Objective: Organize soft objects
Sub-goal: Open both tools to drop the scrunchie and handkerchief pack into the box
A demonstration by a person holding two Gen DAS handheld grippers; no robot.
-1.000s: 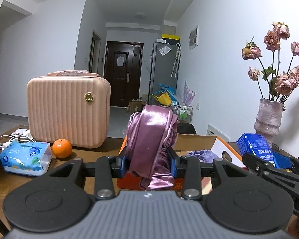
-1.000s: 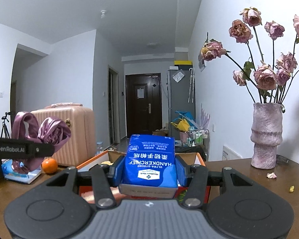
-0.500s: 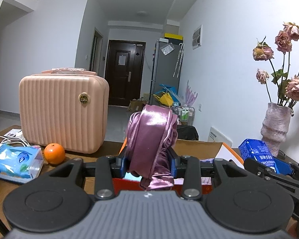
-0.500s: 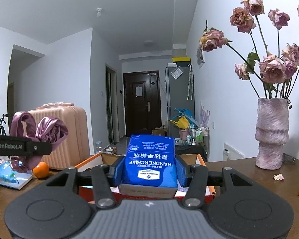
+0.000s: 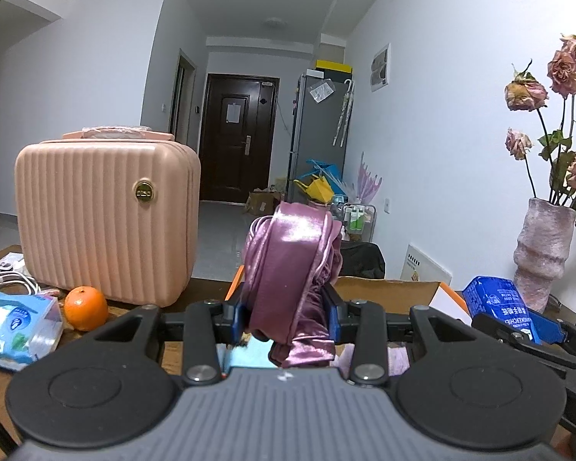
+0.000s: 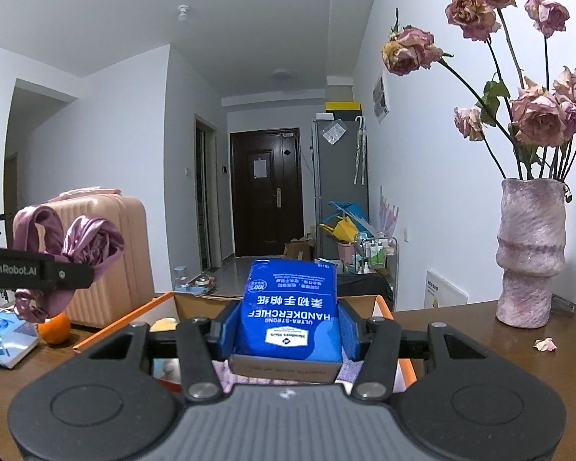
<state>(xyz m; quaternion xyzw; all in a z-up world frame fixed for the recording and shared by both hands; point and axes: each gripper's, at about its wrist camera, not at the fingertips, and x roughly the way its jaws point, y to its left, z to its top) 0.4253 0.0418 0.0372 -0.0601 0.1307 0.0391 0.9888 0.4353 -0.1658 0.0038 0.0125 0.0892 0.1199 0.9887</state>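
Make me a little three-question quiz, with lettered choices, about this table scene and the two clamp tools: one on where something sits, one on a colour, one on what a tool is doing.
1. Where does the round orange fruit lie?
A. On the table in front of the ribbed pink hard-shell case
B. Inside the open cardboard box
C. Beside the vase

2. What colour is the wrapped pack of paper handkerchiefs?
A. Green
B. Blue
C. Yellow

3. What is the left gripper doing?
A. Standing open and empty
B. Clamped on the orange
C. Clamped on a shiny purple satin cloth

Answers: 1 A, the fruit rests on the wood just before the case's lower corner. 2 B, its wrapper is blue with white print, held in the right gripper. 3 C, the blue pads press the bunched satin from both sides.
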